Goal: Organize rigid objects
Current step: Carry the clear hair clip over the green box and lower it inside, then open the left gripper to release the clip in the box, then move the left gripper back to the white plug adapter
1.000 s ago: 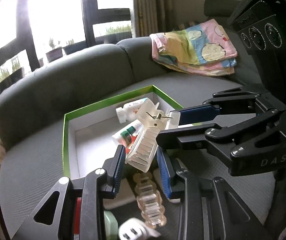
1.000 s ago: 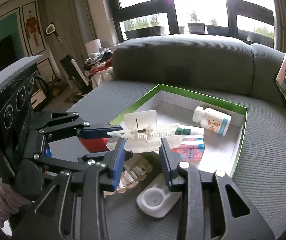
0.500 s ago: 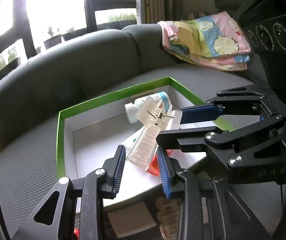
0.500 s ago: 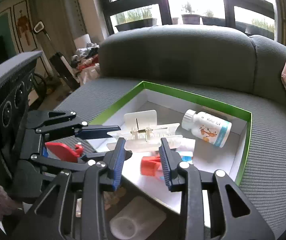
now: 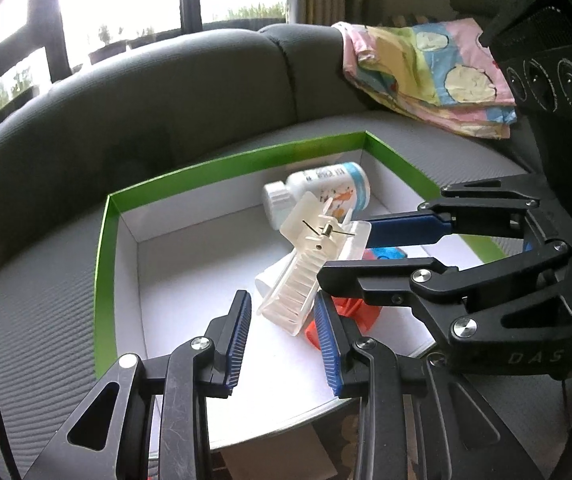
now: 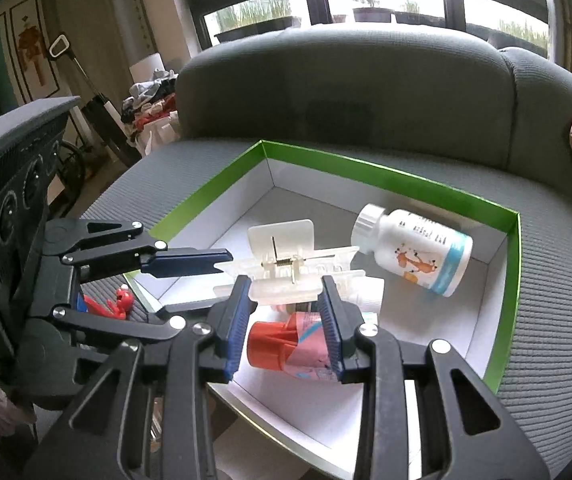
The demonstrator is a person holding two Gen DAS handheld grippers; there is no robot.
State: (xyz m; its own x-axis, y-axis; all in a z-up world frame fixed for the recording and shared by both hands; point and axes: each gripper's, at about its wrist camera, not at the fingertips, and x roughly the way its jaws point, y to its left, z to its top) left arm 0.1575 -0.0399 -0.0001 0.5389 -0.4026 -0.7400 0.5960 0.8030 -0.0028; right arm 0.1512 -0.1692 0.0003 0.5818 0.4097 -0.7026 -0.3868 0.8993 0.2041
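A clear plastic hair clip [image 5: 310,264] hangs over the white inside of a green-rimmed box [image 5: 105,240] on the grey sofa. My right gripper [image 6: 286,300] is shut on the clip [image 6: 286,268] at its hinge end. My left gripper [image 5: 281,320] is open, its fingers either side of the clip's toothed end without closing on it. In the box lie a white pill bottle [image 6: 414,254], a red-capped tube [image 6: 286,346] and a small white bottle [image 6: 366,298].
A folded pastel blanket [image 5: 426,72] lies on the sofa at the right. A red toy figure [image 6: 113,302] sits on the seat left of the box. The sofa backrest [image 6: 346,88] rises behind the box; clutter stands beyond the sofa's left end.
Both grippers have carried the clip forward from above loose items in front of the box to over the box's inside. The grip has not changed.
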